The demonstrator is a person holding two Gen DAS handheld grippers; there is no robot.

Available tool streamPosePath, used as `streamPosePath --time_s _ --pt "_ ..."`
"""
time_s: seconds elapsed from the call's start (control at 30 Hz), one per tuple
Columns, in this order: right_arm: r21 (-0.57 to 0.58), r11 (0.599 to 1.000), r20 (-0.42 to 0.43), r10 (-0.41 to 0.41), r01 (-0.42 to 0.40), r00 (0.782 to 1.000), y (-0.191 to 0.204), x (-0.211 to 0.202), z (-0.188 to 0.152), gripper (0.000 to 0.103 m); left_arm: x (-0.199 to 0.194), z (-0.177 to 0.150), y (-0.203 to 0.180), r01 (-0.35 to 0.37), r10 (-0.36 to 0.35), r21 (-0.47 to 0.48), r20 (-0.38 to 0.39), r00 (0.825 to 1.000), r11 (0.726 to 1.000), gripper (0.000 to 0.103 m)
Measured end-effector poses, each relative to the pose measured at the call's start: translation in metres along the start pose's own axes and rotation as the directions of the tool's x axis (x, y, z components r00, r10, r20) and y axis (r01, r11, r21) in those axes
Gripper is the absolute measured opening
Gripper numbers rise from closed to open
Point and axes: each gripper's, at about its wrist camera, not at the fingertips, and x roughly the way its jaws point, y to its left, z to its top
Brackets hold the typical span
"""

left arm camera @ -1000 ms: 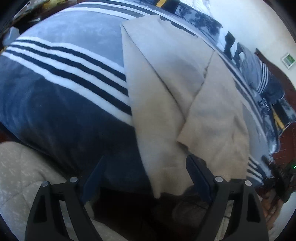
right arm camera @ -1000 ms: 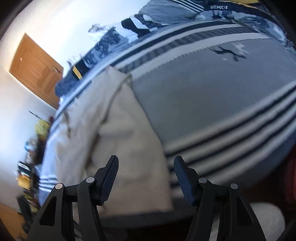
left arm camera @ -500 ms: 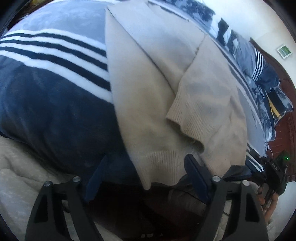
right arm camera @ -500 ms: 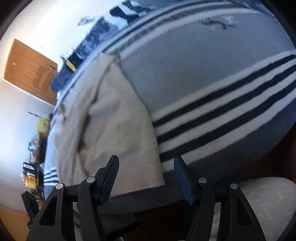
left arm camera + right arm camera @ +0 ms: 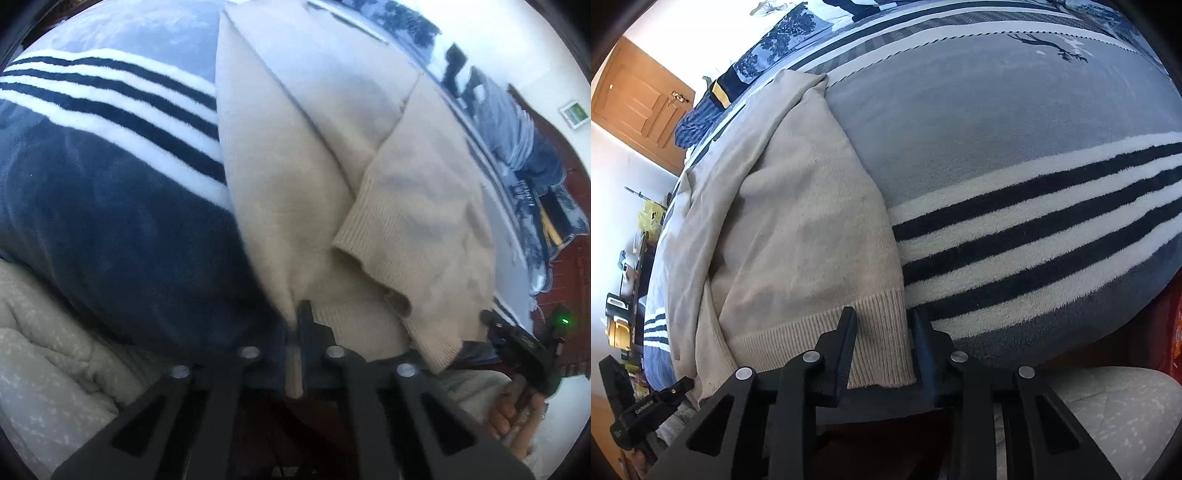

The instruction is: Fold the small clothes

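A beige knit sweater (image 5: 295, 155) lies on a grey, navy and white striped blanket (image 5: 110, 206), with a sleeve (image 5: 413, 221) folded across its body. My left gripper (image 5: 299, 317) is shut on the sweater's ribbed hem at its near left corner. In the right wrist view the sweater (image 5: 798, 229) lies left of centre. My right gripper (image 5: 882, 325) is partly closed around the hem's near right corner (image 5: 882, 339), the jaws a small gap apart with the ribbed band between them.
The blanket (image 5: 1015, 155) covers a bed, with patterned pillows (image 5: 783, 40) at its far end. A wooden door (image 5: 639, 107) stands at the left. A cream quilted fabric (image 5: 48, 332) lies below the bed edge. The right gripper (image 5: 524, 347) shows in the left view.
Both grippers moved forward onto the sweater's hem. The left jaws closed from wide open onto the hem. The right jaws narrowed around the other corner.
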Motion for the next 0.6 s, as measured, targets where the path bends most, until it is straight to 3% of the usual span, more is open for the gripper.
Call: streamPosePath --time_s 0.13,0.23,0.3,0.33,0.43,0.6 --pt "0.014 1.000 -0.002 0.009 -0.009 1.000 0.001 0.001 0.001 0.039 0.001 -0.003 0.000 -0.005 0.005 -0.006 0.009 1.000 1.000 0.009" --pt "-0.031 0.999 -0.005 -0.025 0.025 1.000 0.009 0.003 -0.001 0.039 0.011 -0.008 0.000 -0.040 0.041 0.025 -0.026 0.999 0.999 0.010" --pt "-0.063 0.997 0.000 -0.046 0.046 0.999 0.015 0.002 -0.002 0.030 0.012 -0.004 -0.002 -0.047 0.048 0.040 -0.033 0.998 0.998 0.003" --pt "-0.062 0.998 -0.006 -0.025 0.025 1.000 0.015 0.000 -0.002 0.006 0.005 -0.003 -0.002 -0.024 0.025 0.035 -0.025 0.999 0.999 0.003" --pt "-0.039 0.999 0.015 0.017 -0.016 1.000 0.011 -0.015 -0.001 0.004 -0.035 0.003 0.001 0.042 -0.043 0.025 0.027 0.999 0.999 0.003" --pt "-0.024 0.997 0.052 0.068 -0.067 0.996 0.005 -0.057 0.008 0.003 -0.100 0.011 0.025 0.070 -0.069 -0.009 0.102 0.992 0.997 0.003"
